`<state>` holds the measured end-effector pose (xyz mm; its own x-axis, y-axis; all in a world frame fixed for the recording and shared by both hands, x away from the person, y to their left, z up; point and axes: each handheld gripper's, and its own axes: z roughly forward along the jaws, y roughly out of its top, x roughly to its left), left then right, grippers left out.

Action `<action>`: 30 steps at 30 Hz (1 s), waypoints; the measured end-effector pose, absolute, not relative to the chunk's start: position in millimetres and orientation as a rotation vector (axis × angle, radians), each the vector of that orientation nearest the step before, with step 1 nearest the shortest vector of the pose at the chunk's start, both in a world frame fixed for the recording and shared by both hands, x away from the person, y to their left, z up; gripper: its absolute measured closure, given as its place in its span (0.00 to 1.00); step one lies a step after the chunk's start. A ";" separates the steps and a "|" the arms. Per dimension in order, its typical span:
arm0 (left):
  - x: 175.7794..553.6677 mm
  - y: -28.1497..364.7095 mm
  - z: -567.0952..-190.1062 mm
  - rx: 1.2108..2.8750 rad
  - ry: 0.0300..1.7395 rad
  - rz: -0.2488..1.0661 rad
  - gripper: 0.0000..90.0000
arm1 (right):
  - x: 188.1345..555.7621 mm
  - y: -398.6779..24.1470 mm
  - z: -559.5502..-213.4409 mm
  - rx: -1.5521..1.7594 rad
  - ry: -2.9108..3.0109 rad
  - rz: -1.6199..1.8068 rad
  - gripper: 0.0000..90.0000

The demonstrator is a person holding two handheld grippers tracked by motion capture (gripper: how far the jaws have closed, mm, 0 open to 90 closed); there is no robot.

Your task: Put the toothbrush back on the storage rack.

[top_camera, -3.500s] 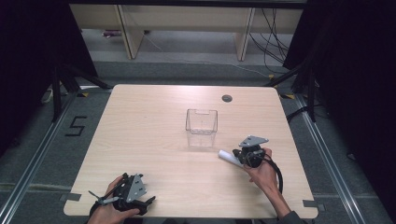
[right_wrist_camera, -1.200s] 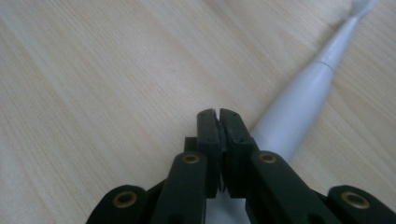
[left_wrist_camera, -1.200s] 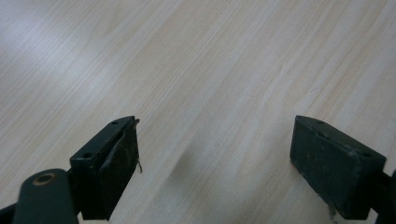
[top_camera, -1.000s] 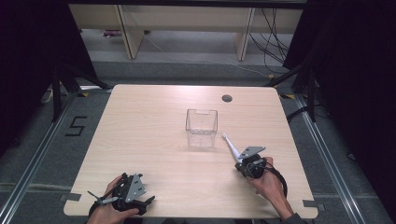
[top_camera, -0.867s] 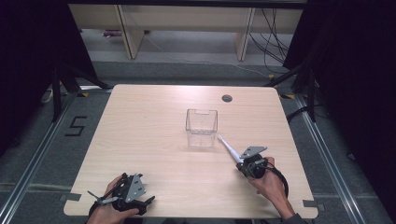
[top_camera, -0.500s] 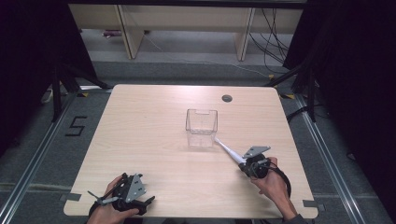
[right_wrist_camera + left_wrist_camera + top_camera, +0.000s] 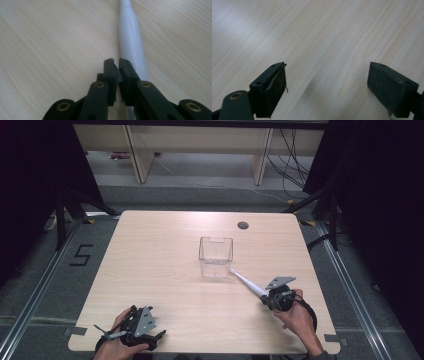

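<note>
A long white tapered stick (image 7: pixel 247 282) lies on the wooden table (image 7: pixel 165 265), its thin tip touching the front right corner of a clear plastic box (image 7: pixel 216 256). My right gripper (image 7: pixel 267 296) sits at the stick's thick end. In the right gripper view the jaws (image 7: pixel 117 62) stand shut, pad against pad, and the white stick (image 7: pixel 131 42) runs beside and under the right jaw, not between the pads. My left gripper (image 7: pixel 152 337) rests at the table's front left edge. In the left gripper view it (image 7: pixel 327 82) stands wide open over bare wood.
A round cable hole (image 7: pixel 243 225) sits near the table's far edge. Shelving (image 7: pixel 200 150) and cables lie on the floor behind the table. A person's hands hold both grippers at the front edge.
The right gripper drew back toward the front right. The white stick went from a short shape beside the gripper to lying stretched out toward the box. The left gripper stayed still.
</note>
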<state>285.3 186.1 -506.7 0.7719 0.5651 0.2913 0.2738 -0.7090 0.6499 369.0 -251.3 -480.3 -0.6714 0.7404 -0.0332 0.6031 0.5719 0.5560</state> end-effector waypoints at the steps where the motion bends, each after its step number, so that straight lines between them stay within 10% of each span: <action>1: 285.3 186.0 -506.7 2.367 0.624 0.644 0.17 | 369.5 -250.8 -480.2 1.091 2.545 0.757 0.91; 14: 285.8 185.6 -507.7 2.370 0.621 0.642 0.17 | 386.1 -244.2 -462.2 1.140 2.585 0.659 0.63; 30: 285.8 185.8 -507.7 2.370 0.623 0.640 0.17 | 428.7 -228.5 -462.1 1.127 2.745 0.429 0.59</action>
<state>285.8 185.8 -507.7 0.7736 0.5634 0.2899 0.2745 -0.7103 0.6481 428.7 -228.5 -462.1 -0.7088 0.7050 -0.0239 0.6642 0.6784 0.3141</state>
